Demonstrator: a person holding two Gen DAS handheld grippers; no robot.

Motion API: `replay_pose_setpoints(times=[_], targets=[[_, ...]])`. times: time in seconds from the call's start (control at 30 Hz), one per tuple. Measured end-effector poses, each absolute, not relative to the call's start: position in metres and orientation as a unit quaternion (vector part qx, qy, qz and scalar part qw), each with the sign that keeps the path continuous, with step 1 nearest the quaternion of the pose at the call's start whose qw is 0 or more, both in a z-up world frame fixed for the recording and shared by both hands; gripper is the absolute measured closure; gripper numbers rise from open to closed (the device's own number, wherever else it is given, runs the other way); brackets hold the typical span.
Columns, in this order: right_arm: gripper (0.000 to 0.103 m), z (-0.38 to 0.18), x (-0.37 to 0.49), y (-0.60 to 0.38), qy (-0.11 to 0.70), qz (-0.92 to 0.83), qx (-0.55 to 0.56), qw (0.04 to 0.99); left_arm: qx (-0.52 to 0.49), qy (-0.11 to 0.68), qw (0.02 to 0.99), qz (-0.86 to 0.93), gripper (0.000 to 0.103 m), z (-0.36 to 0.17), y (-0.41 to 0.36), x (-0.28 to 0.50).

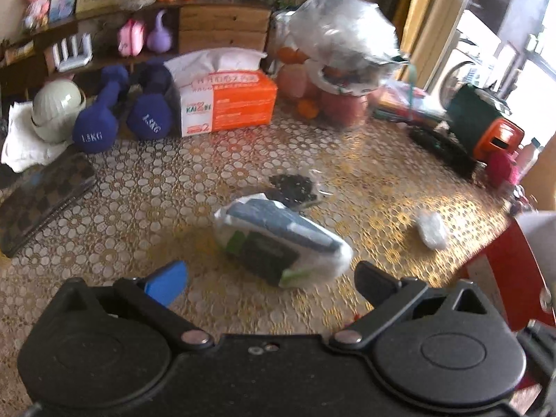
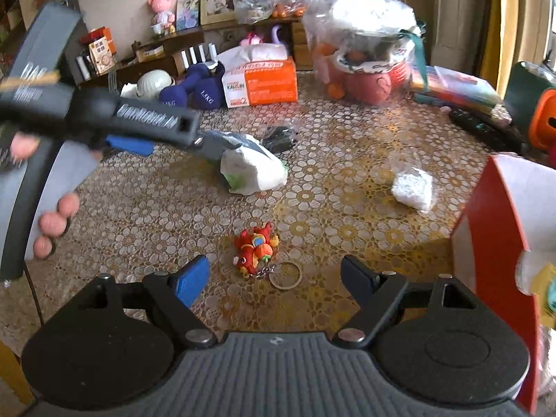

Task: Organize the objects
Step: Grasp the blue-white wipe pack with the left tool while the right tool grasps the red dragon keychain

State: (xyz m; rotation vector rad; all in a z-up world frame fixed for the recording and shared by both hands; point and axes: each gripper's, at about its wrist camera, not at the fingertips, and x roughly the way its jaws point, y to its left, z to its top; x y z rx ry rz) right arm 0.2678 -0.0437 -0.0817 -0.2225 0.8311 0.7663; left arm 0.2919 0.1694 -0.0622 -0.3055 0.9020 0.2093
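Clearly both claws, left claw [image 1: 271, 283] and right claw [image 2: 276, 283], gape empty (dumbbell [image 1: 147, 121] reads "1.5KG").

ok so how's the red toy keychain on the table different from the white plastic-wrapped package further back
The red toy keychain is small, bright red and orange, unwrapped, with a chain and metal ring attached. The white plastic-wrapped package is clearly bulkier, mostly white with dark and green contents showing through its wrap. The keychain lies just ahead of the open right gripper; the package lies by the left gripper. Both rest on the patterned tablecloth, and neither is gripped.
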Motion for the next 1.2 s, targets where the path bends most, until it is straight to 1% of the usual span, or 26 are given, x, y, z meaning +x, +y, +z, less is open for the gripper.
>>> replay_pose_setpoints(times=[0.2, 0.33, 0.53, 0.7, 0.77, 0.83, 1.0, 1.07, 1.17, 1.2], targets=[[0.020, -0.105, 0.284, -0.025, 0.407, 0.374, -0.101, 0.827, -0.166, 0.442, 0.872, 0.132, 0.001, -0.080, 0.177, 0.325], [0.020, -0.114, 0.286, -0.011, 0.399, 0.387, -0.112, 0.824, -0.152, 0.456, 0.866, 0.140, 0.001, -0.094, 0.174, 0.338], [0.020, -0.124, 0.280, 0.005, 0.377, 0.406, -0.151, 0.819, -0.154, 0.473, 0.858, 0.129, 0.001, -0.113, 0.170, 0.346], [0.021, -0.131, 0.281, 0.009, 0.372, 0.409, -0.158, 0.818, -0.152, 0.468, 0.862, 0.124, 0.001, -0.117, 0.168, 0.346], [0.026, -0.133, 0.281, 0.011, 0.373, 0.409, -0.160, 0.818, -0.149, 0.466, 0.864, 0.124, 0.001, -0.117, 0.168, 0.345], [0.034, -0.134, 0.282, 0.013, 0.373, 0.409, -0.164, 0.817, -0.145, 0.464, 0.865, 0.126, 0.004, -0.116, 0.167, 0.344], [0.041, -0.137, 0.278, 0.016, 0.372, 0.408, -0.176, 0.815, -0.159, 0.459, 0.865, 0.125, 0.012, -0.116, 0.167, 0.342], [0.044, -0.138, 0.278, 0.018, 0.370, 0.403, -0.182, 0.817, -0.161, 0.457, 0.866, 0.124, 0.016, -0.115, 0.167, 0.341], [0.053, -0.136, 0.278, 0.019, 0.373, 0.399, -0.183, 0.817, -0.166, 0.454, 0.867, 0.122, 0.023, -0.112, 0.166, 0.339], [0.059, -0.136, 0.278, 0.019, 0.373, 0.397, -0.183, 0.818, -0.166, 0.453, 0.868, 0.119, 0.024, -0.111, 0.165, 0.337]])
